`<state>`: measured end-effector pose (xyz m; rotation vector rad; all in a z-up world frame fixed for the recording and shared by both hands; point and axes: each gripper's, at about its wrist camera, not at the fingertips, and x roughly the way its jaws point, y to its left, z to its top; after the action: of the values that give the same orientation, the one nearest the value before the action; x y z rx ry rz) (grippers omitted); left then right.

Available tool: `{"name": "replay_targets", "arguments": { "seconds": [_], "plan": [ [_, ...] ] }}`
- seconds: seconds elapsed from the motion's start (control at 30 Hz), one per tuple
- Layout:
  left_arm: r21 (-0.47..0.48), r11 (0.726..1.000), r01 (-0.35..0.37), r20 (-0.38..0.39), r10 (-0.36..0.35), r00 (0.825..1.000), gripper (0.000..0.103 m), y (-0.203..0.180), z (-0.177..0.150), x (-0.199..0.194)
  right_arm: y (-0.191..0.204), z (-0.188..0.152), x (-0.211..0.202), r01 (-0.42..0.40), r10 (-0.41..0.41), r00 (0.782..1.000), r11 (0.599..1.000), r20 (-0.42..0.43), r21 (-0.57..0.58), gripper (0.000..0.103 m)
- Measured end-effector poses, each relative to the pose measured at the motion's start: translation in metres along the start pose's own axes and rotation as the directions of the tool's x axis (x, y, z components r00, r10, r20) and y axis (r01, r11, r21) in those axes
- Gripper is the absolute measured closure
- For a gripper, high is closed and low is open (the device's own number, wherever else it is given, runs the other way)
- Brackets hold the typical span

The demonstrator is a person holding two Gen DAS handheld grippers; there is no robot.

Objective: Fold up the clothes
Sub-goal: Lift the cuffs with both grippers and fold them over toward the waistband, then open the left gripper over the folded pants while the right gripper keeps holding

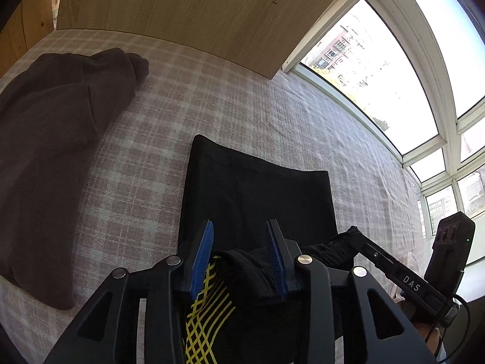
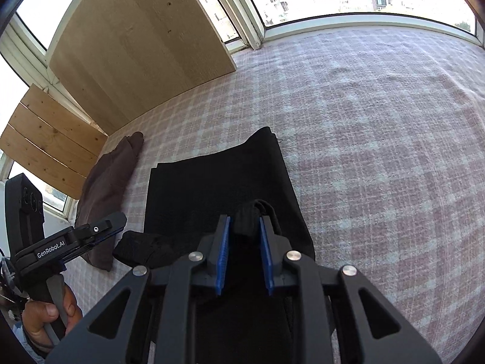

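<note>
A black garment [image 1: 257,194] with a yellow line print [image 1: 209,309] lies on the checked bed cover, partly folded; it also shows in the right wrist view [image 2: 218,188]. My left gripper [image 1: 241,236] holds a bunched fold of it between its blue pads [image 1: 203,257], lifted off the bed. My right gripper [image 2: 245,227] is shut on another bunched edge of the same garment [image 2: 247,221]. The right gripper shows at the right in the left wrist view [image 1: 360,242], the left gripper at the left in the right wrist view [image 2: 118,221].
A folded brown garment [image 1: 51,151] lies to the left on the pink checked cover [image 2: 379,151]. A wooden board [image 1: 197,9] stands at the far edge. Windows [image 1: 379,69] run along the right and far sides.
</note>
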<state>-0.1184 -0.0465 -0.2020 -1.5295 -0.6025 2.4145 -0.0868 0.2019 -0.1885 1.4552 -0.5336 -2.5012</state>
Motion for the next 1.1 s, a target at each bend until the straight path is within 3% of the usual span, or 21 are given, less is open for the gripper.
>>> {"name": "replay_targets", "arguments": {
  "seconds": [0.13, 0.3, 0.53, 0.67, 0.77, 0.83, 0.93, 1.1],
  "plan": [
    [-0.003, 1.000, -0.017, 0.014, 0.018, 1.000, 0.069, 0.005, 0.018, 0.012, -0.004, 0.019, 0.022, 0.014, -0.014, 1.000, 1.000, 0.021, 0.002, 0.080],
    [0.034, 0.998, -0.055, 0.091, 0.052, 0.994, 0.069, 0.010, 0.024, -0.004, -0.006, 0.042, 0.041, 0.068, -0.066, 0.996, 0.997, 0.053, -0.029, 0.080],
    [0.137, 0.987, -0.078, 0.165, 0.055, 0.985, 0.057, 0.007, -0.003, -0.031, 0.008, 0.036, 0.013, 0.162, -0.145, 0.983, 0.975, 0.116, -0.152, 0.080],
    [0.197, 0.978, -0.067, 0.127, 0.042, 0.991, 0.057, -0.002, -0.026, -0.026, 0.025, 0.007, 0.007, 0.131, -0.119, 0.991, 0.961, 0.064, -0.244, 0.080],
    [0.233, 0.971, -0.052, 0.088, 0.032, 0.996, 0.057, -0.011, -0.041, -0.016, 0.039, -0.009, 0.030, 0.112, -0.122, 0.992, 0.938, -0.010, -0.329, 0.080],
    [0.253, 0.967, -0.038, 0.059, 0.024, 0.998, 0.057, -0.019, -0.048, -0.004, 0.037, -0.008, 0.052, 0.117, -0.141, 0.989, 0.934, -0.045, -0.337, 0.080],
    [0.284, 0.957, -0.053, 0.076, 0.033, 0.997, 0.057, -0.030, -0.047, 0.015, 0.023, -0.001, 0.076, 0.116, -0.147, 0.986, 0.945, -0.081, -0.305, 0.080],
    [0.256, 0.963, -0.079, 0.046, 0.069, 0.997, 0.057, -0.027, -0.027, 0.046, 0.020, 0.001, 0.060, 0.084, -0.105, 0.993, 0.951, -0.057, -0.297, 0.080]
  ]
}}
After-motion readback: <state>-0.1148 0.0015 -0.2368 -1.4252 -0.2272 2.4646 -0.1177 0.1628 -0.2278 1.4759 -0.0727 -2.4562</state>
